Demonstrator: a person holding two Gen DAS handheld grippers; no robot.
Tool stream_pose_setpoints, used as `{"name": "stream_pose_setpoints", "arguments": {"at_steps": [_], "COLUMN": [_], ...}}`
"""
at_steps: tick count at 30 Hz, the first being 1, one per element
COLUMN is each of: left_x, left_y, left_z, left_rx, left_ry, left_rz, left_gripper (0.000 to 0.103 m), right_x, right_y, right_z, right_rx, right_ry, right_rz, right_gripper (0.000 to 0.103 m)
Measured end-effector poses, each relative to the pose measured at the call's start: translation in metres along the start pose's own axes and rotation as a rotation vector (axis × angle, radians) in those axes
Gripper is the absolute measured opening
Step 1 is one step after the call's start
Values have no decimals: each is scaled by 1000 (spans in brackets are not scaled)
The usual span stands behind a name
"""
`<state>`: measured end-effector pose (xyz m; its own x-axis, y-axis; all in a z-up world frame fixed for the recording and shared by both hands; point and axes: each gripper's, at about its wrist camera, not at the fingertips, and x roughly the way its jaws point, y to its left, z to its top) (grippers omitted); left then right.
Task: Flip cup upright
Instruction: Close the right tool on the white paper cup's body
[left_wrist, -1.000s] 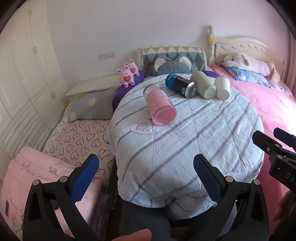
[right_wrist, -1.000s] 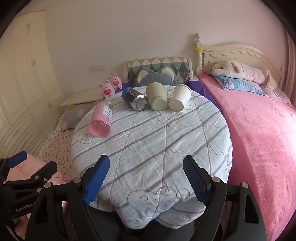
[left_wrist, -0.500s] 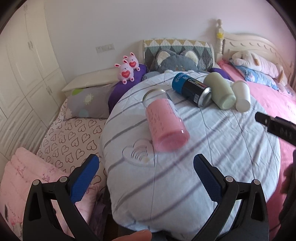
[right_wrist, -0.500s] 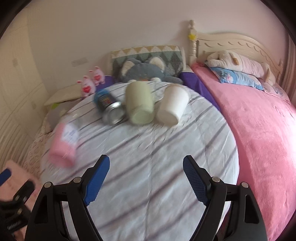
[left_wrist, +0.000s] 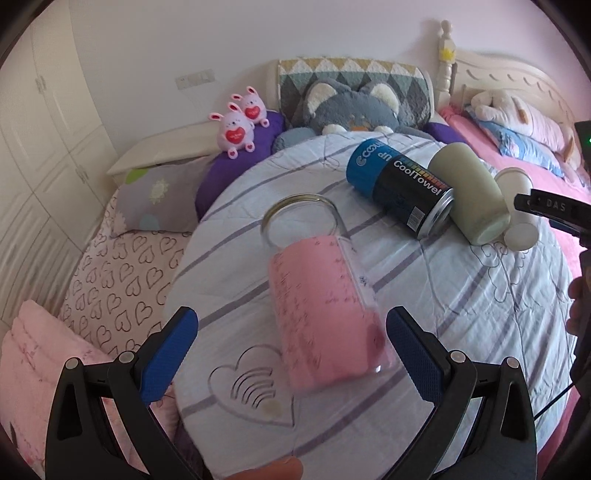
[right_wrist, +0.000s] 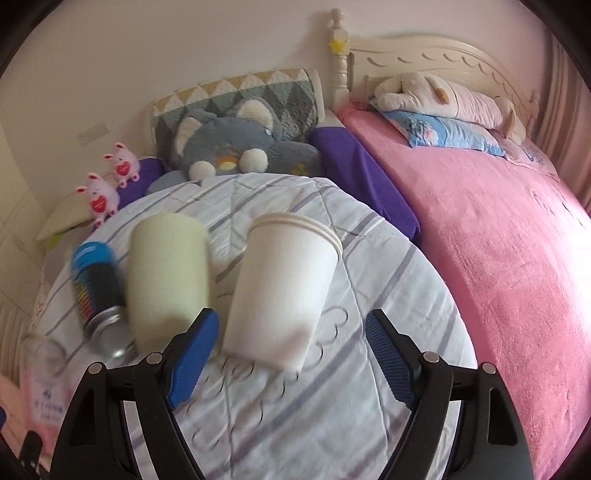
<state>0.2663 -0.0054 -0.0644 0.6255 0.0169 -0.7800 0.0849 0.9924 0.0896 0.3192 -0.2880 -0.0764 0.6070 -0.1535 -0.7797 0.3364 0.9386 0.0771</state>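
Note:
Several cups lie on their sides on a round table with a striped cloth (left_wrist: 461, 295). A clear glass cup with a pink sleeve (left_wrist: 321, 306) lies with its base toward my open left gripper (left_wrist: 291, 343), just in front of the pads. A white paper cup (right_wrist: 284, 291) lies with its base toward my open right gripper (right_wrist: 291, 347), between the blue pads. A pale green cup (right_wrist: 168, 273) and a blue-black can (right_wrist: 98, 295) lie to its left; both show in the left wrist view (left_wrist: 469, 195), (left_wrist: 402, 188).
A pink bed (right_wrist: 498, 236) lies to the right of the table. A grey plush cat (right_wrist: 229, 144) and pillows sit behind it. Small pink bunnies (left_wrist: 240, 125) and a heart-print mattress (left_wrist: 125, 273) are to the left.
Both grippers have moved forward over the table. The left closed in on the pink cup, the right on the white paper cup. Both jaws stay open.

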Motion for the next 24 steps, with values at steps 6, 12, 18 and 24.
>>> {"name": "stream_pose_setpoints", "arguments": {"at_steps": [6,12,18,24], "left_x": [13,24,35,40], "left_y": [-7,-12,-18,-23], "left_z": [9,24,41,48], "left_rx": [10,9,8,16], "left_ry": [7,8,7,9], "left_rz": [-7,6,18,17], "left_gripper": [103,103,103,103], "right_x": [22,34,40,42], "right_y": [9,8,5,2], "right_z": [8,11,17,15], "right_rx": [-10,-11,-7,-11], "right_ry": [35,55,62,74], "right_rz": [-9,-11,25,62], "right_gripper": [83,83,83,74]}}
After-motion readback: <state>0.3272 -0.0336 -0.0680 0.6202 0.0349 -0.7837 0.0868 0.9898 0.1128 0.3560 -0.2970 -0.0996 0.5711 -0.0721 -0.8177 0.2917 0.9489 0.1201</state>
